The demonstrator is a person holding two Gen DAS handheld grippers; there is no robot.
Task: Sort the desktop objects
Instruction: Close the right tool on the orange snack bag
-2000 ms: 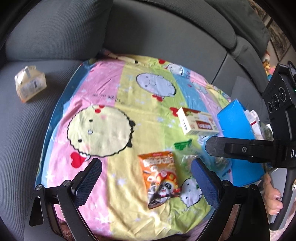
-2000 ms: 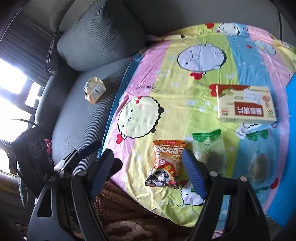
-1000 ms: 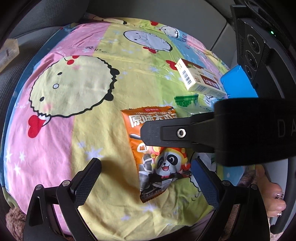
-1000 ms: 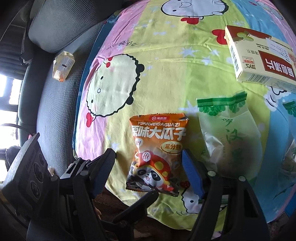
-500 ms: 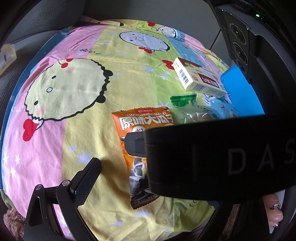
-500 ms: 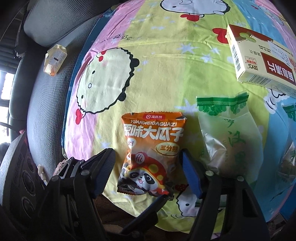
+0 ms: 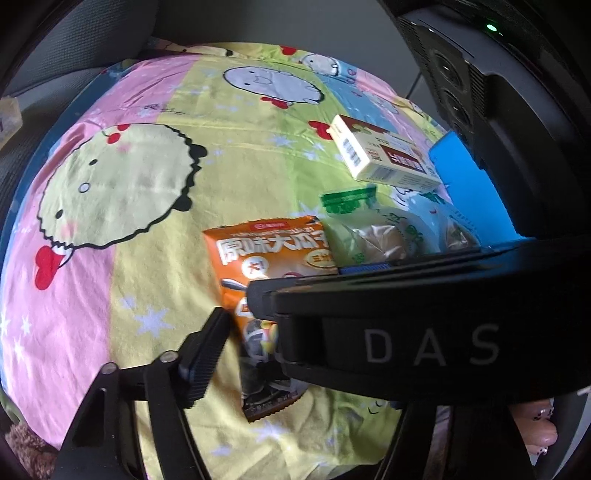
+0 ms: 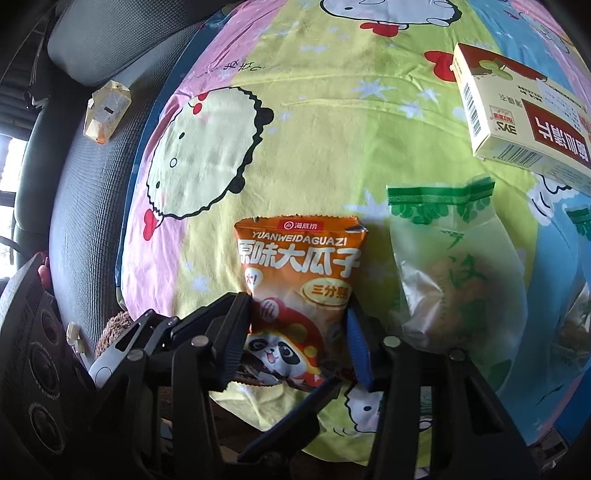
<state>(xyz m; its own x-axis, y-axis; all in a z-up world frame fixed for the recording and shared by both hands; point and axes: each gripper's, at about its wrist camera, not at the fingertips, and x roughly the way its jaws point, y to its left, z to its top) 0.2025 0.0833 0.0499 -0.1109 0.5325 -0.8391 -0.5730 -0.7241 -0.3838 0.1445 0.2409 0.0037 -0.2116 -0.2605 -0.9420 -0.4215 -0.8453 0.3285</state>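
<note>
Grey sofa [image 8: 85, 177] with ribbed upholstery is lying under a cartoon-print cloth [image 8: 314, 110] striped pink, yellow and blue. A grey cushion [image 8: 122, 33] is resting beyond the cloth's far-left corner. Daylight is glaring from what is possibly a window [image 8: 11, 166], left of the sofa.

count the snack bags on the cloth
3 at least: an orange bag between the right gripper's fingers, a clear green-topped bag right of it, and a third bag at the right edge, mostly cut off. More may be hidden.
</note>
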